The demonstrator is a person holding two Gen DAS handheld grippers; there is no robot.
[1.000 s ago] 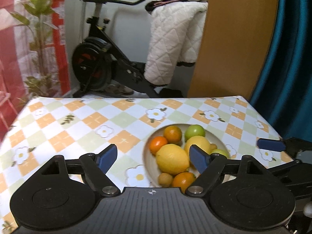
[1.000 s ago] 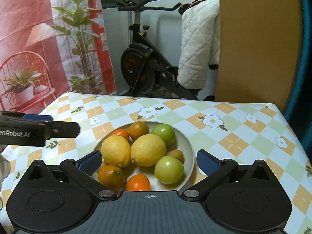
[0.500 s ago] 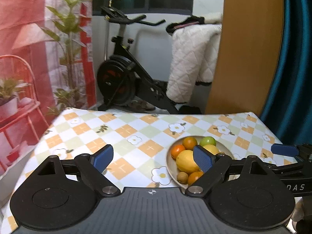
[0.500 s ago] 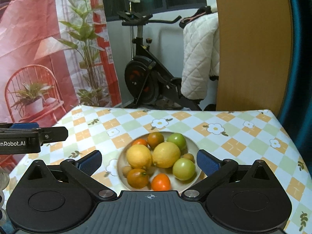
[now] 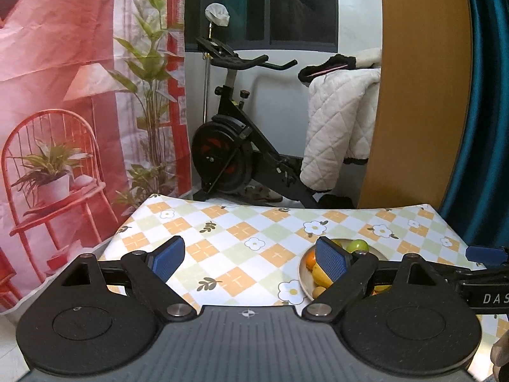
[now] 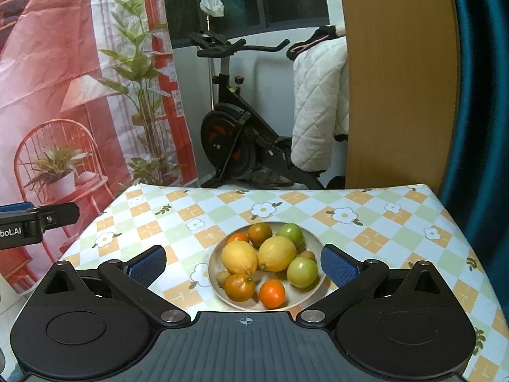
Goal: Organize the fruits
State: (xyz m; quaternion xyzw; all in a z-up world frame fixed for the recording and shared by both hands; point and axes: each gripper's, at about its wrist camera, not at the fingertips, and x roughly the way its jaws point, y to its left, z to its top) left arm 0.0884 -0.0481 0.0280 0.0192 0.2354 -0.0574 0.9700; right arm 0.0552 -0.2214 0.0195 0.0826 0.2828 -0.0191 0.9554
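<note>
A: Fruits (image 6: 270, 267) sat heaped in the bowl (image 6: 319, 289) on the tabletop (image 6: 381, 222), lower centre of frame.

B: Both the left hand-held gripper (image 5: 248, 259) and right hand-held gripper (image 6: 243, 264) stood spread, empty. Pulling one lemon (image 6: 276, 253) might have rolled the small ones out.

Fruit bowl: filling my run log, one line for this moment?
fruit: all in bowl | left gripper: open, empty | right gripper: open, empty | table: no loose fruit

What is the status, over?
Left gripper and right gripper open, empty. Fruits piled in bowl on table. Nothing blocking.
</note>
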